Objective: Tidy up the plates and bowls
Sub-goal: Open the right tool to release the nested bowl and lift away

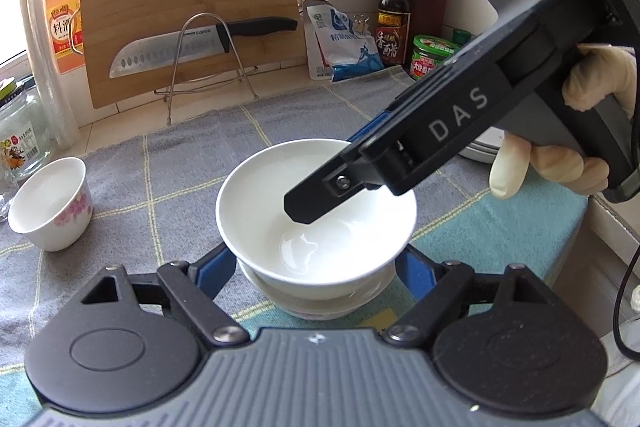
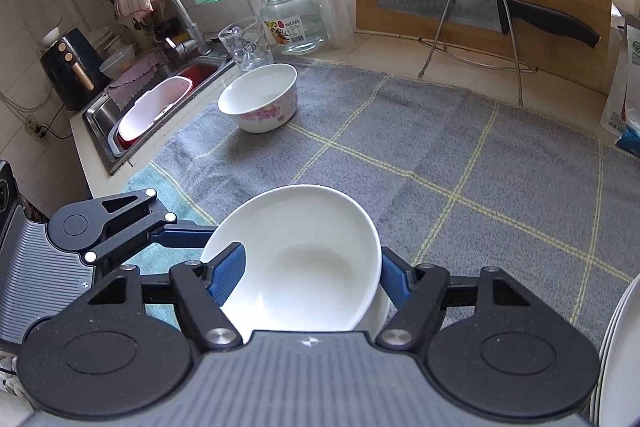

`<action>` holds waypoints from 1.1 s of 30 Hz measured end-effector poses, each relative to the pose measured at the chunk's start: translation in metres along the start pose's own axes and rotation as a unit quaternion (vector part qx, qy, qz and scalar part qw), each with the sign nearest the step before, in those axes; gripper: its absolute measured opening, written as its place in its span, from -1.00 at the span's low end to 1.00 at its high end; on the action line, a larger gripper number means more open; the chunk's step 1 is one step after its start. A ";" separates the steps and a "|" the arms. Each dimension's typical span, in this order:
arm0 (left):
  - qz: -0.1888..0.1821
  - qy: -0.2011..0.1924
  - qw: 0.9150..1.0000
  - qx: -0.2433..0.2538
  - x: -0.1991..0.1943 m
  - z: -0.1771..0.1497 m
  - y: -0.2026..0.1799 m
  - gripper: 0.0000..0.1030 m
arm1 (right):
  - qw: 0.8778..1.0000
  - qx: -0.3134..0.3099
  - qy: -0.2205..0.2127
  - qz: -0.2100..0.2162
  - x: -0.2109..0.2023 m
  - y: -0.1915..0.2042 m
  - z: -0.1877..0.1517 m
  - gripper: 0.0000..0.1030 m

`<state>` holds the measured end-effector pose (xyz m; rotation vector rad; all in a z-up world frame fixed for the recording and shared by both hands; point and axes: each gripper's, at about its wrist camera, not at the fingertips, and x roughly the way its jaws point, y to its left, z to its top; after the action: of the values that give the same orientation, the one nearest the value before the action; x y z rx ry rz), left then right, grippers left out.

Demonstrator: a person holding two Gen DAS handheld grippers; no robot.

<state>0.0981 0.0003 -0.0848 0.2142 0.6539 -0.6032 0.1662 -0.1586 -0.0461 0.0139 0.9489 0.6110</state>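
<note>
A plain white bowl [image 1: 316, 223] sits tilted on top of a second white bowl [image 1: 320, 301] on the grey checked cloth [image 1: 180, 163]. My right gripper [image 2: 310, 275] straddles the top bowl [image 2: 304, 259], one blue finger [image 2: 228, 273] inside the rim and the other outside its right wall. In the left wrist view its black finger [image 1: 320, 195] reaches into the bowl. My left gripper [image 1: 316, 269] is open around the lower bowl, blue fingers at either side. A flowered white bowl [image 1: 50, 205] stands apart at the left; it also shows in the right wrist view [image 2: 260, 97].
A bamboo cutting board [image 1: 192, 19] with a knife [image 1: 192, 47] on a wire stand leans at the back. Bottles, a jar [image 1: 434, 57] and a bag [image 1: 346, 45] line the wall. Stacked plates [image 2: 616, 347] are at the right, a sink [image 2: 152, 107] and a glass jar [image 2: 294, 15] at the left.
</note>
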 end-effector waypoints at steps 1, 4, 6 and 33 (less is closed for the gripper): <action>0.000 0.001 1.000 -0.001 0.000 -0.001 -0.001 0.67 | 1.000 0.000 0.001 0.000 0.000 0.000 -0.001 0.48; -0.001 0.004 1.000 0.001 0.002 -0.001 -0.002 0.67 | 1.000 0.002 0.003 -0.001 0.002 -0.001 -0.001 0.48; -0.001 0.005 1.000 0.001 0.003 -0.001 -0.002 0.67 | 1.000 0.003 0.004 -0.001 0.004 -0.002 -0.002 0.48; -0.010 0.014 1.000 0.006 0.010 -0.003 -0.002 0.76 | 1.000 0.007 0.007 -0.007 0.010 -0.004 -0.004 0.58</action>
<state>0.1023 -0.0050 -0.0932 0.2283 0.6794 -0.6242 0.1697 -0.1580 -0.0577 0.0148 0.9659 0.5929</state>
